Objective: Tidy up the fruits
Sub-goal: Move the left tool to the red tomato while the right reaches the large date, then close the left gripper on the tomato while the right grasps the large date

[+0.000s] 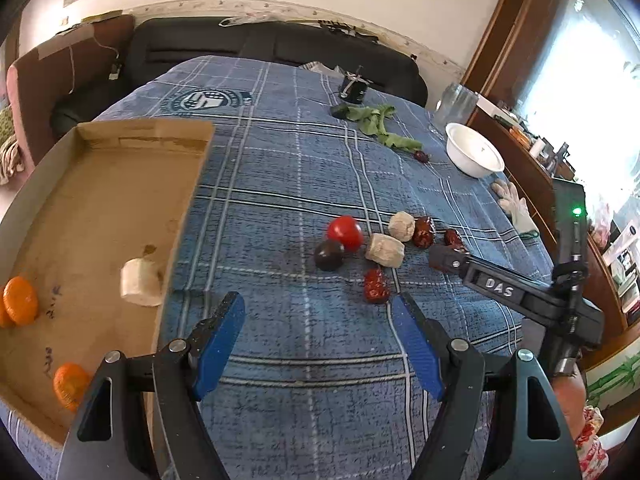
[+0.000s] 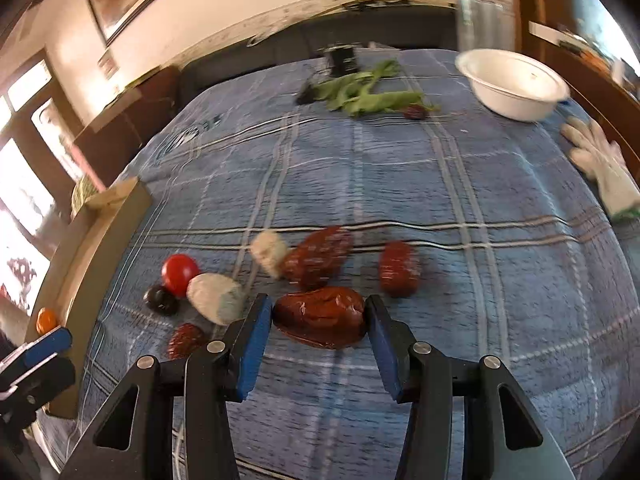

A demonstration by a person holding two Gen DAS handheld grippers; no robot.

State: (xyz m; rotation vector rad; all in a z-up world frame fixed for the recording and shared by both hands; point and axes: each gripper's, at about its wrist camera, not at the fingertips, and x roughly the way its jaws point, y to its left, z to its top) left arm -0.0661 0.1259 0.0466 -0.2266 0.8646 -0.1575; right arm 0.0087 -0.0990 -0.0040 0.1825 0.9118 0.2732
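On the blue plaid cloth lie a red tomato [image 1: 345, 232], a dark plum [image 1: 329, 255], two pale peeled chunks [image 1: 385, 250] and several red dates [image 1: 376, 286]. My left gripper [image 1: 318, 322] is open and empty, hovering above the cloth beside the cardboard tray [image 1: 104, 200], which holds two oranges [image 1: 20, 300] and a pale chunk [image 1: 141, 283]. My right gripper [image 2: 320, 322] is shut on a red date [image 2: 320, 316]; other dates [image 2: 398, 268] lie just beyond it. The right gripper also shows in the left wrist view [image 1: 444, 258].
A white bowl [image 1: 474, 154] stands at the far right with a glass jar [image 1: 456, 104] behind it. Green leaves [image 1: 380, 124], a lone date [image 1: 421, 156] and a black object [image 1: 353, 88] lie at the far end. A white glove [image 1: 516, 208] lies by the right edge.
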